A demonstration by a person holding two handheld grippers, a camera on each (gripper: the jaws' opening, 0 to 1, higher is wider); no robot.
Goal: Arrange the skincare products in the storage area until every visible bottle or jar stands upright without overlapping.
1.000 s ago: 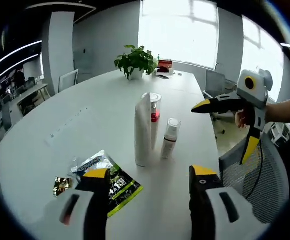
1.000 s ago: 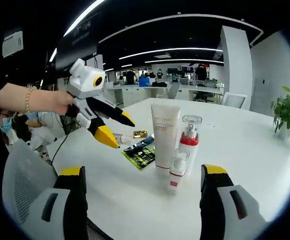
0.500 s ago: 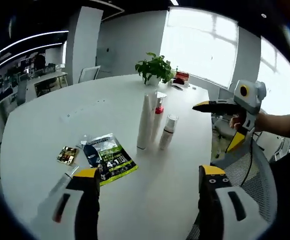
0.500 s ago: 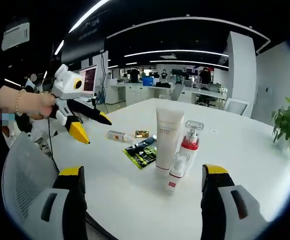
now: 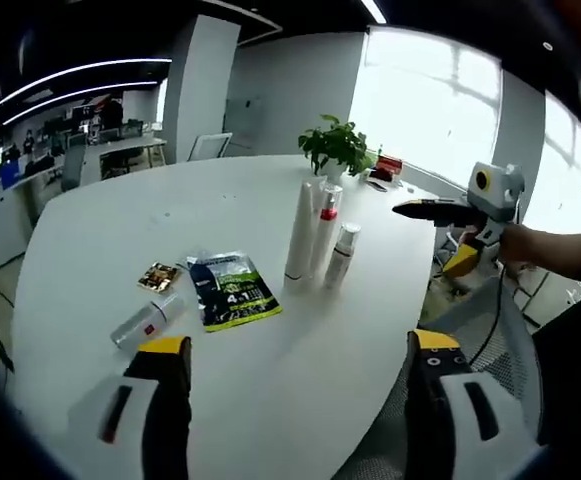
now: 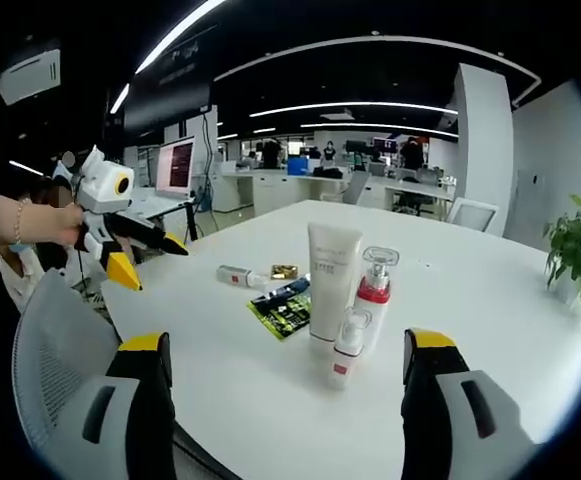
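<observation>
1. Three products already stand upright in a tight cluster at the middle of the white table (image 5: 90,230): a tall white tube (image 5: 299,235), a red-collared pump bottle (image 5: 325,225) and a small white pump bottle (image 5: 341,255). They sit close together, and I cannot tell whether they touch.
2. One small bottle (image 5: 148,322) is lying on its side at the left of the left gripper view, its long axis running from lower left to upper right, just beside a green sachet (image 5: 228,291) and a small gold packet (image 5: 158,276).
3. That lying bottle sits just above the left gripper (image 5: 295,400), whose jaws are spread wide with nothing between them, so I judge this hand the nearer one.
4. Over in the right gripper view, the right gripper (image 6: 290,400) is likewise wide open and empty, with the lying bottle beyond the cluster at centre left.
</observation>
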